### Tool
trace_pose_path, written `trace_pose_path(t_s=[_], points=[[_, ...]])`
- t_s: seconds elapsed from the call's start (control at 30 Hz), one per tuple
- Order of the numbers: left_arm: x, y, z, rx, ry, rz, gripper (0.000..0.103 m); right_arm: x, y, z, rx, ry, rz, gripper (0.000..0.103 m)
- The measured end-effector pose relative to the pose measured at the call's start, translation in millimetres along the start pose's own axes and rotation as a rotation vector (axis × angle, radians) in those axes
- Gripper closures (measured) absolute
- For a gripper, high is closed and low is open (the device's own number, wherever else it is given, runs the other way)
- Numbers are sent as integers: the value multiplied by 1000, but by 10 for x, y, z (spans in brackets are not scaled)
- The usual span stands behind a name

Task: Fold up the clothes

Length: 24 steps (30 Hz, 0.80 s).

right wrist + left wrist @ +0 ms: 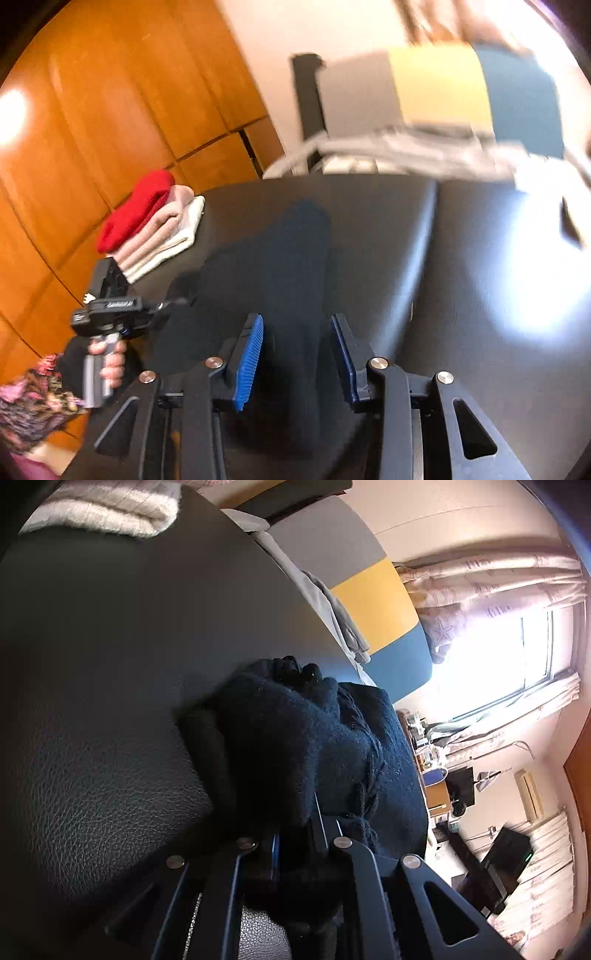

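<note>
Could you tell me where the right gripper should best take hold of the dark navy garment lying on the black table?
Probably the near edge of the dark navy garment, straight ahead of the right gripper, whose jaws stand open and empty. It lies flat and stretches away, so a low approach from the near side suits it. The left gripper already pinches its left side.

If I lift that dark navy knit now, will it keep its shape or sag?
Probably sags: the navy knit bunches in soft folds around the left gripper. Its fuzzy surface should grip the pads, not slip. It likely drags on the grained black leather surface.
</note>
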<state>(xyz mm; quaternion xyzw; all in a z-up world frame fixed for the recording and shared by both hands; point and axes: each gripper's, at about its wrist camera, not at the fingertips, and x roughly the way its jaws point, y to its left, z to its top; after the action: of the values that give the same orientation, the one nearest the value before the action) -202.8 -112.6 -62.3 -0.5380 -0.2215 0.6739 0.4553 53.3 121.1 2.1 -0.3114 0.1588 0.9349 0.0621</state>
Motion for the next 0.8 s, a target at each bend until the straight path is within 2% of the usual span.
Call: trace_pose_path(t_s=[0.07, 0.13, 0.2, 0.33, 0.4, 0.5, 0.57, 0.67, 0.7, 0.8], points=[[-11, 33, 25, 17, 13, -3, 92, 125, 168, 195, -99, -29, -12, 64], [-49, 98, 44, 29, 21, -10, 92, 418, 344, 407, -167, -28, 2, 64], [-87, 135, 20, 49, 8, -10, 92, 695, 469, 543, -214, 11, 10, 64], [-76, 115, -30, 96, -32, 5, 92, 1446, 781, 572, -288, 196, 73, 64], [-87, 126, -38, 93, -39, 7, 92, 1806, 923, 444, -333, 303, 19, 64], [-163, 168, -87, 77, -36, 16, 91, 1911, 969, 459, -333, 243, -78, 65], [-227, 182, -145, 69, -37, 21, 91, 1876, 897, 436, -285, 204, -87, 65], [-363, 248, -207, 36, -41, 14, 89, 1816, 979, 373, -332, 191, -120, 64], [-429, 243, -209, 28, -56, 19, 88, 1814, 998, 370, -327, 192, -115, 63], [-688, 115, -213, 67, -150, 60, 89, 1770, 978, 430, -285, 230, -28, 63]])
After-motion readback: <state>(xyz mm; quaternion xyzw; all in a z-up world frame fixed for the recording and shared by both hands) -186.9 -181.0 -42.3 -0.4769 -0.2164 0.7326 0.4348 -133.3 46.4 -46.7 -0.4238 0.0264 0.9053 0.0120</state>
